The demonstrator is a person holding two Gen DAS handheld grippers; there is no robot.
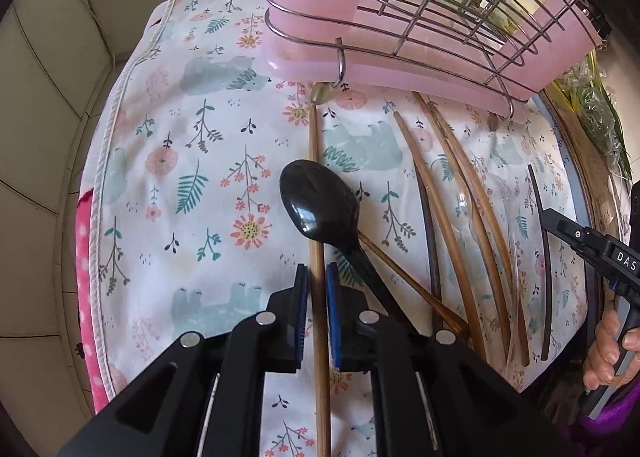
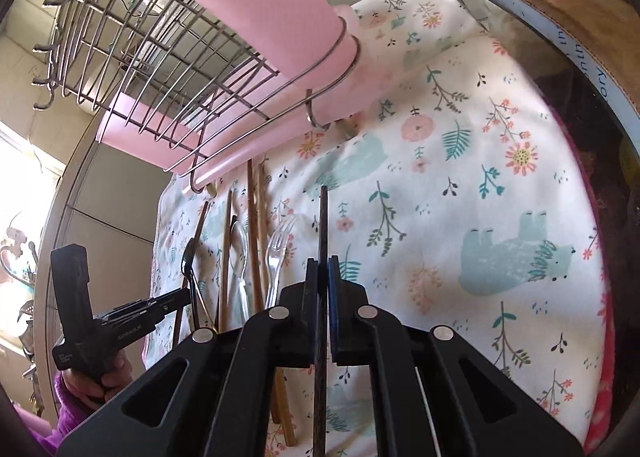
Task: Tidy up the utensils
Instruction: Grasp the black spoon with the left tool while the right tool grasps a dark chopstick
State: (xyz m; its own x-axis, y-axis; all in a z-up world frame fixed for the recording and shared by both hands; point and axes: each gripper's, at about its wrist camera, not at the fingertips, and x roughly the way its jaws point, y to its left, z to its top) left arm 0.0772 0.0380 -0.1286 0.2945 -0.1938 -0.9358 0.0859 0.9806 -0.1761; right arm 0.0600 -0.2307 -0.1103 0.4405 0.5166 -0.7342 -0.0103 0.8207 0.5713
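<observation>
Evidently mid-pickup on both sides. Left hand-held gripper (image 1: 317, 277) straddling a light bamboo chopstick (image 1: 314, 185), pads a little apart, not yet pinching; stick lying on the floral cloth (image 1: 160, 185) along the gripper's own forward line, far tip just short of the pink caddy (image 1: 320, 9) in its wire rack (image 1: 460, 9). Black spoon (image 1: 320, 205) just right of that stick, bowl up, handle crossing another brown stick. Right hand-held gripper (image 2: 322, 269) closed on a dark chopstick (image 2: 323, 217), also aligned with the fingers and pointing toward the rack. Between the two grippers, more sticks, a clear plastic fork (image 2: 278, 253) and a clear spoon (image 2: 239, 253), all roughly parallel. Judging by layout: caddy straight ahead of the left gripper, ahead and to the left of the right; each stick already lengthwise toward it, so a lift and a tip-up into the pink cup seems called for. Left side nearer the cup.
</observation>
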